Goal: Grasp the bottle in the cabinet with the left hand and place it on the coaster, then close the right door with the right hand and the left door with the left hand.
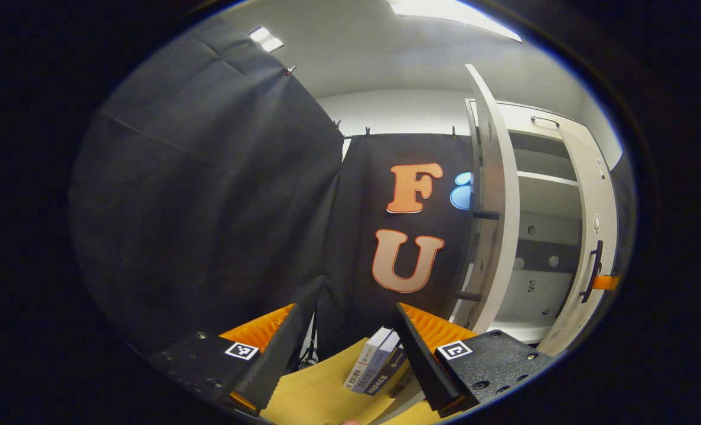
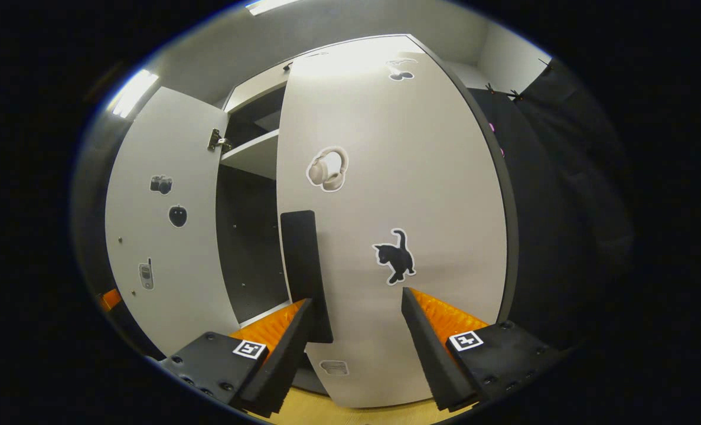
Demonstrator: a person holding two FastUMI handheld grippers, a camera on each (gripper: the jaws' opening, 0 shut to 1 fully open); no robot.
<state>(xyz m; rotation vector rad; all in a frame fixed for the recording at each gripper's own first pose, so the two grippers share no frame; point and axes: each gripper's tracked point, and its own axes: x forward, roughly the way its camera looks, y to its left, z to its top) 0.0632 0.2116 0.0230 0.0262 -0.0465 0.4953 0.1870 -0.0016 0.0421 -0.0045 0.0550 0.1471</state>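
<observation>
In the right gripper view the right gripper [image 2: 356, 330] stands open at frame bottom before the cabinet's right door [image 2: 391, 224], while in the left gripper view the left gripper [image 1: 344, 348], also open, hangs over the wooden tabletop [image 1: 315, 395], the left door [image 1: 492, 200] ajar at right.

We see smooth, matt white doors [image 2: 385, 195] with glossy stickers [image 2: 327, 169], a wood-look tabletop [image 1: 318, 389], matt black cloth [image 1: 208, 195] and small cardboard boxes [image 1: 374, 361].
</observation>
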